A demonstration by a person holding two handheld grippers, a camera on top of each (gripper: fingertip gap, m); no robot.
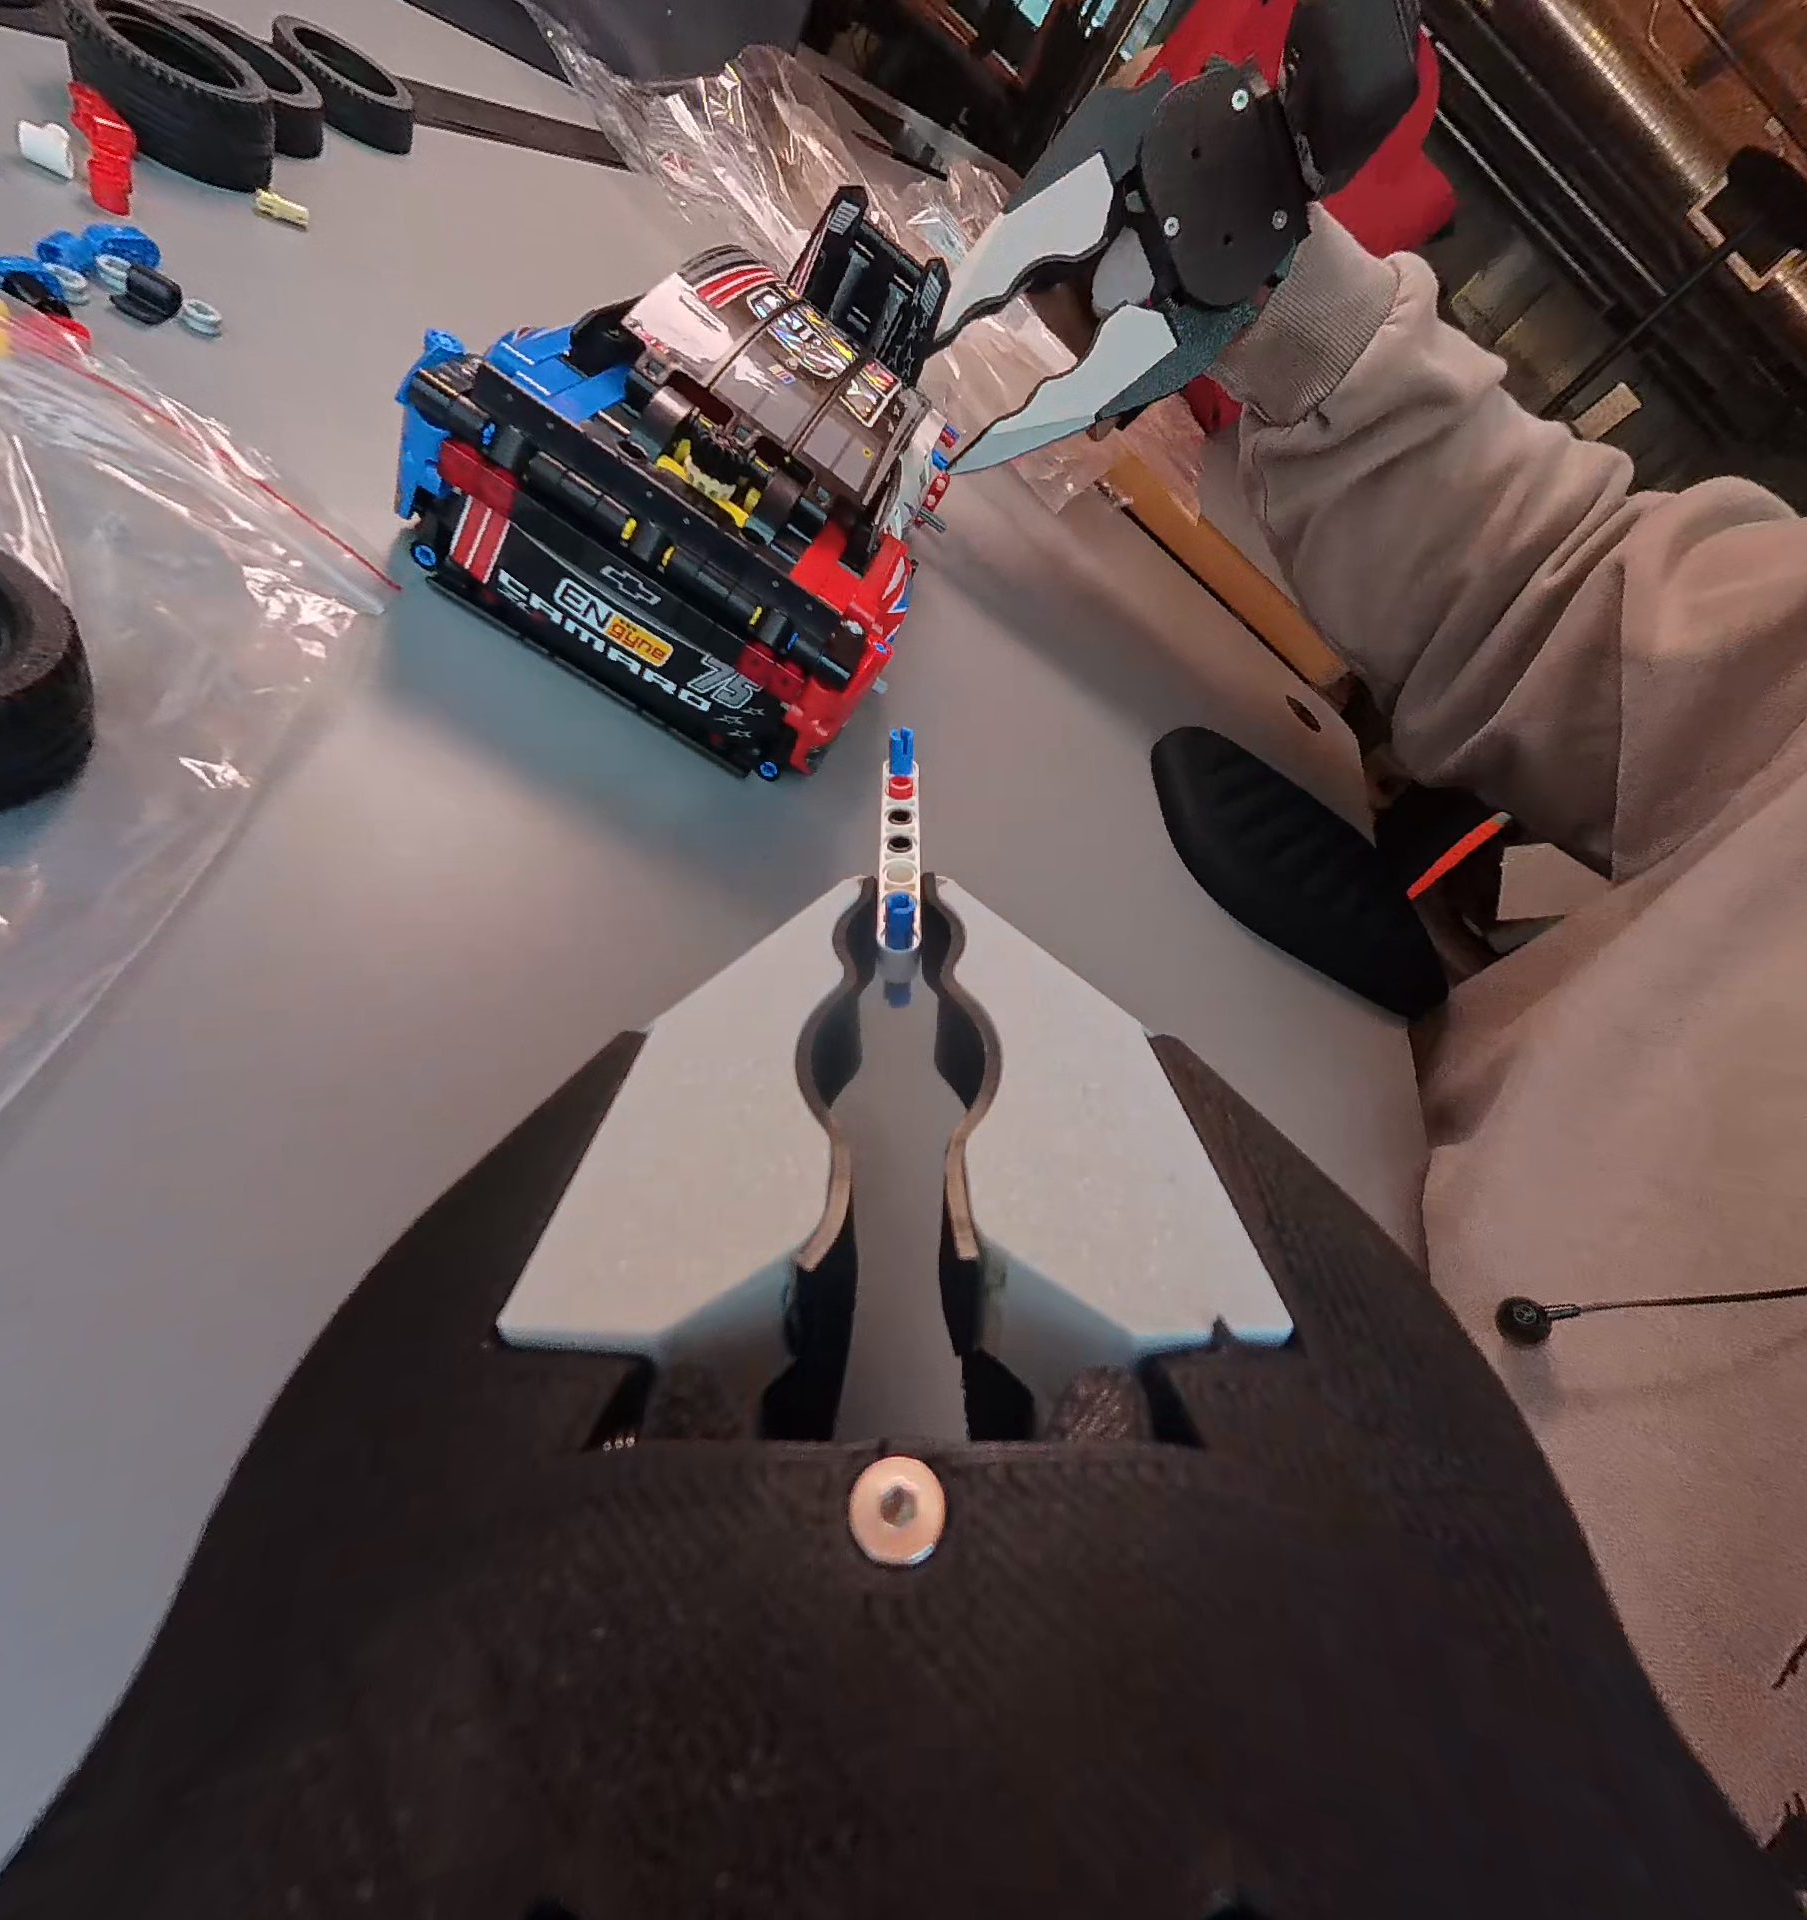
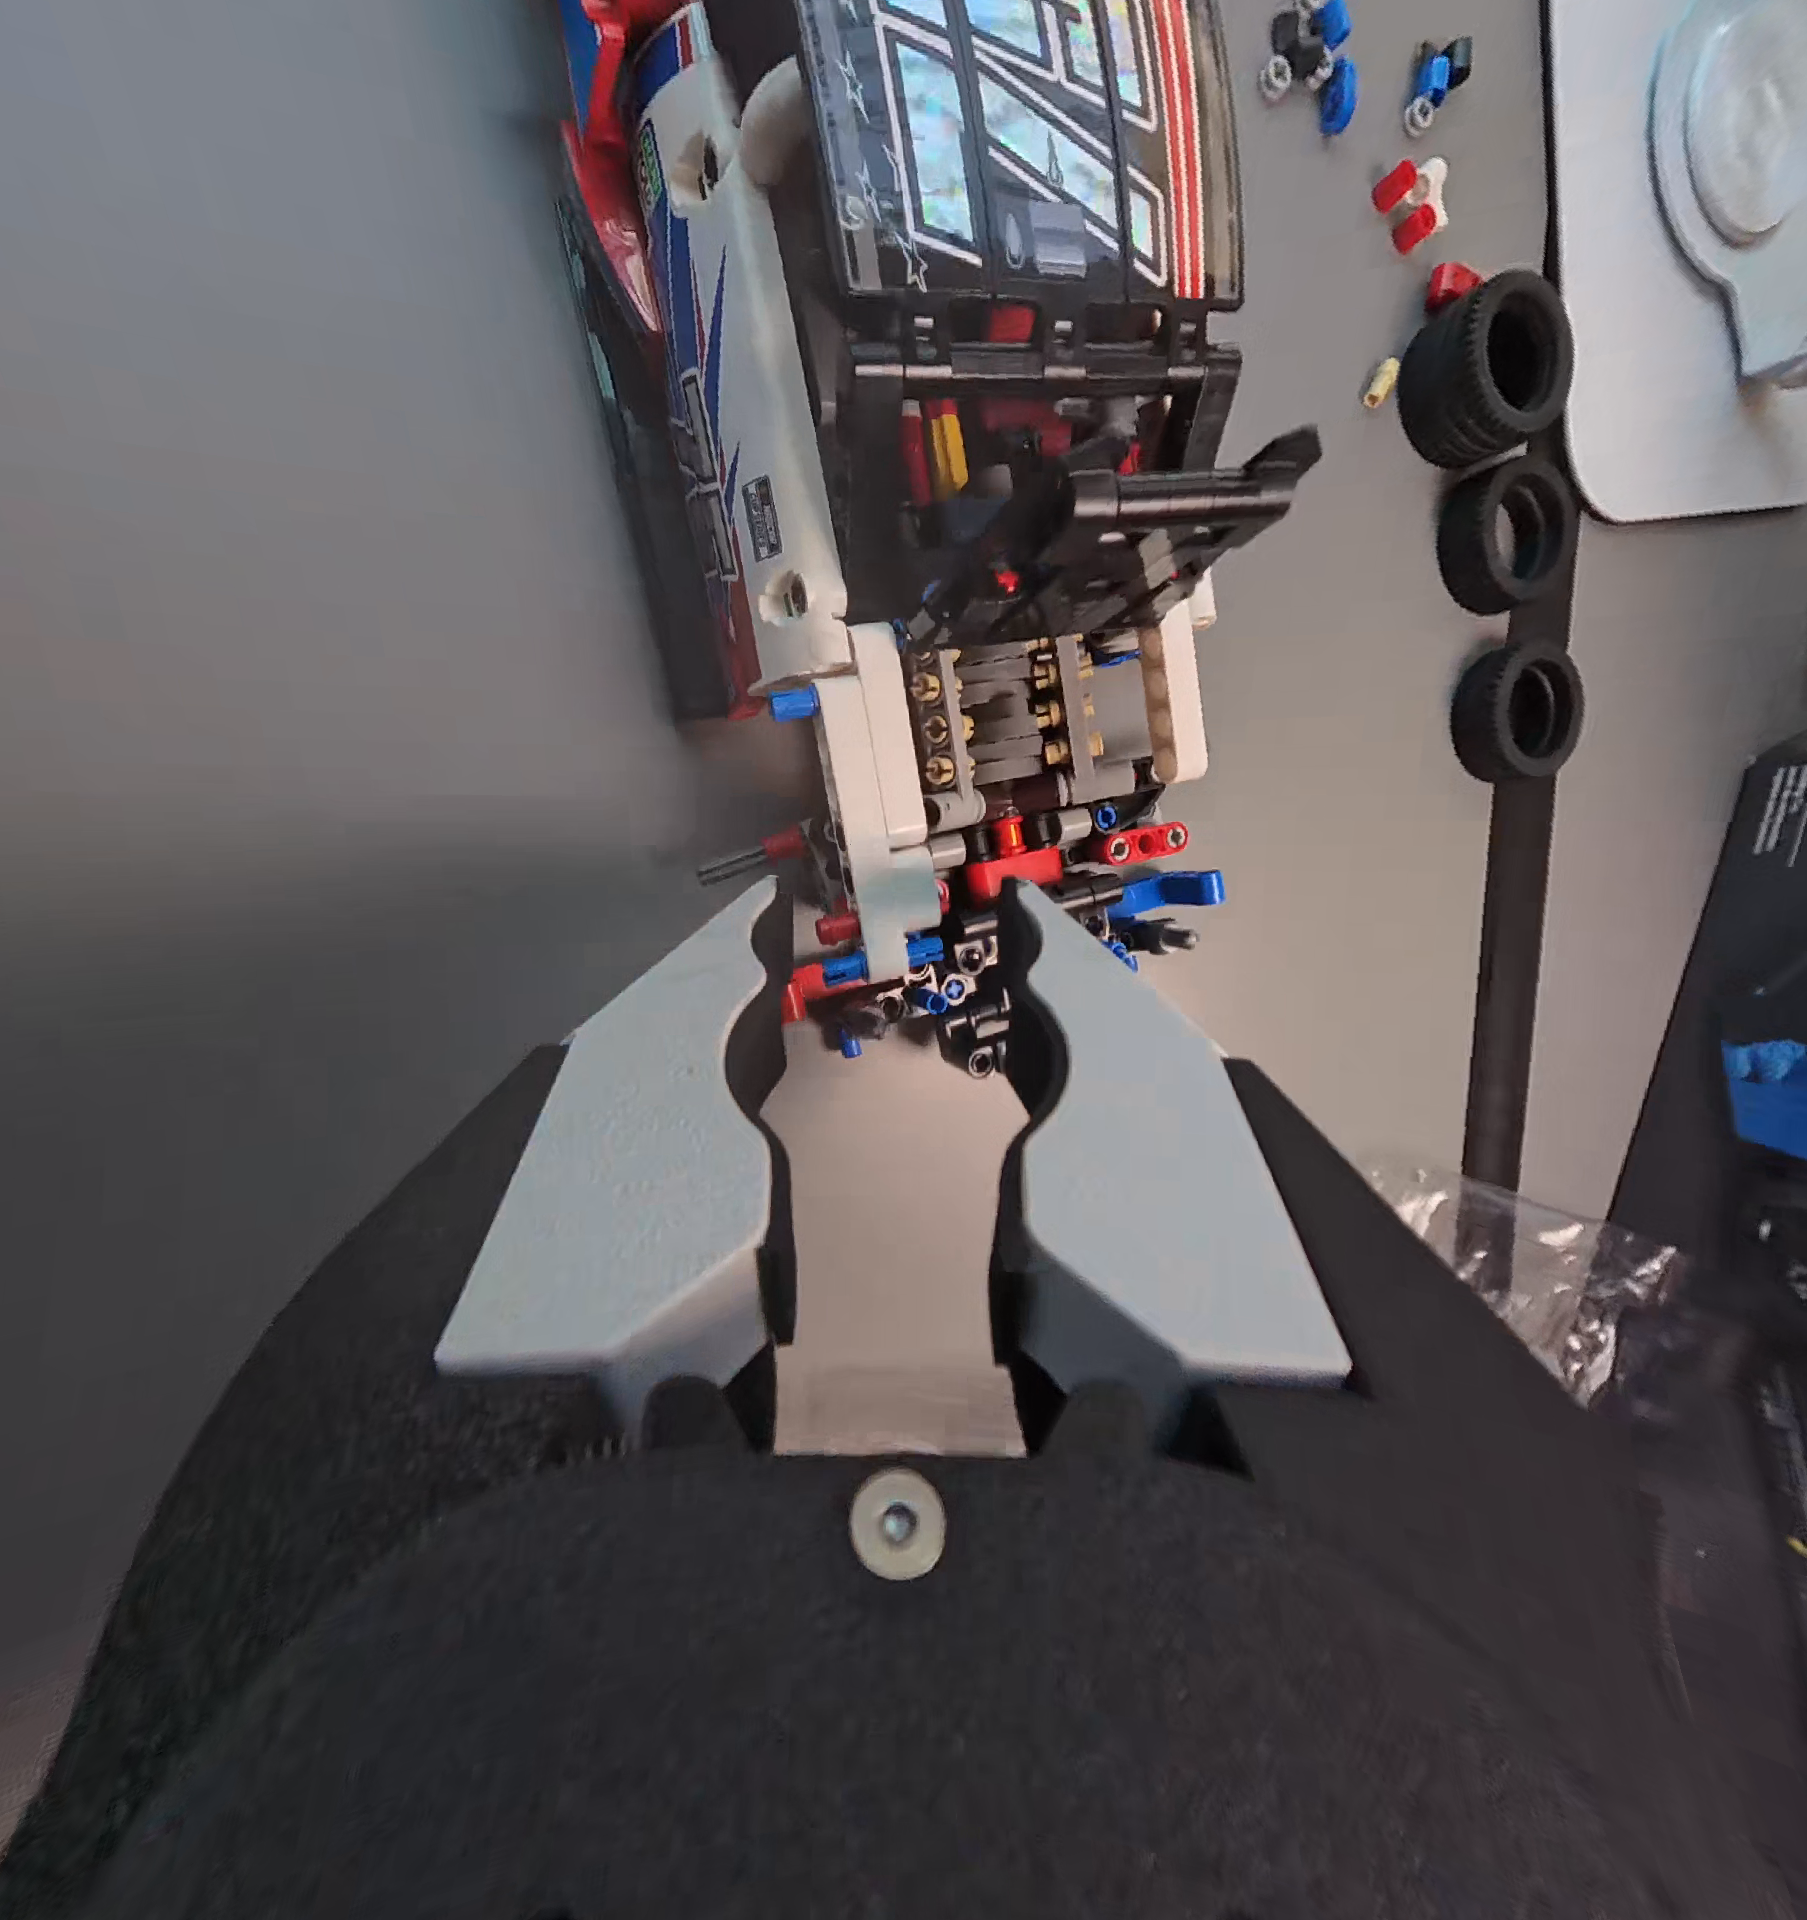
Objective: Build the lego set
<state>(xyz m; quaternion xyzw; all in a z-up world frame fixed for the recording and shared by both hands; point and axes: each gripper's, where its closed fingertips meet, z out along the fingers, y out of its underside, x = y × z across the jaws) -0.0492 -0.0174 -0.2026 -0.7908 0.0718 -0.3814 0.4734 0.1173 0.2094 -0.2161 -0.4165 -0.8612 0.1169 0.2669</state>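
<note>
Pinching a short white beam point(image 1: 899, 831) in the left gripper point(image 1: 899, 914), fingers nearly closed on its lower end so the blue pins point(image 1: 901, 750) stick up clear and ready to plug in. Held upright just in front of the lego car point(image 1: 660, 520), which sits on the grey table point(image 1: 463, 935), not touching it yet.

Parked at the open nose of the car with the right gripper point(image 2: 894, 914), fingers spread moderately wide, straddling the tangle of pins point(image 2: 920, 987) at the front end; looks like bracing, though can't tell if actually clamped on anything. Probably steadying the body so the beam can push on without sliding the car.

Loose tyres point(image 2: 1491, 364) and small spare bits point(image 1: 99, 270) off to the side, plastic bag point(image 1: 151, 623) too. Wheels not fitted, so plenty left.
</note>
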